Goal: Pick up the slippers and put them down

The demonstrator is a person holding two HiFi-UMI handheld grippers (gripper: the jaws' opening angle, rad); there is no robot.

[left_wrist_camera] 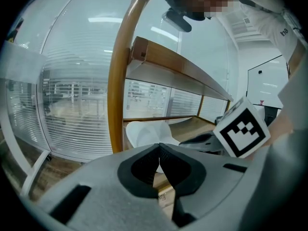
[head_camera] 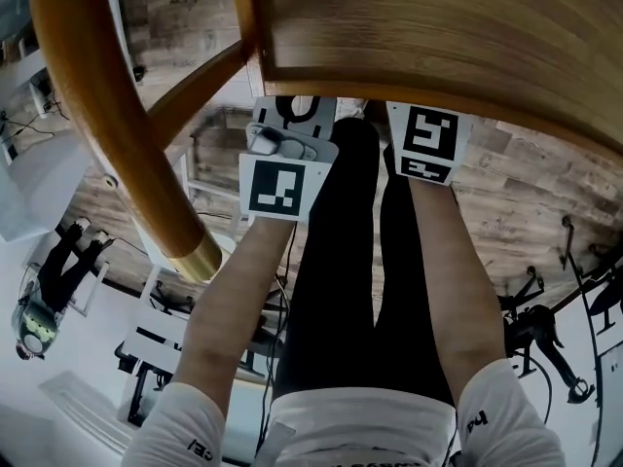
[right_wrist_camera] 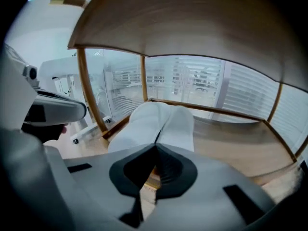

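A pair of white slippers (right_wrist_camera: pixel 156 121) lies side by side on a wooden shelf (right_wrist_camera: pixel 240 148), toes pointing away. My right gripper (right_wrist_camera: pixel 155 147) is shut, its tips meeting at the slippers' near end, on the seam between the two. Whether they pinch any fabric is hidden. In the left gripper view the slippers (left_wrist_camera: pixel 144 131) show just beyond my left gripper (left_wrist_camera: pixel 159 147), which is shut with nothing visible between its pads. In the head view only the left gripper's marker cube (head_camera: pixel 282 185) and the right gripper's marker cube (head_camera: pixel 428 144) show. The shelf's upper board (head_camera: pixel 438 37) hides both sets of jaws and the slippers.
A curved wooden post (head_camera: pixel 97 115) with a brass end (head_camera: pixel 195 257) runs down the left. A rail (right_wrist_camera: pixel 207 108) edges the shelf's far side, with a glass wall and blinds (left_wrist_camera: pixel 72 105) behind. The upper board hangs close overhead. The person's black-trousered legs (head_camera: pixel 360 290) stand below.
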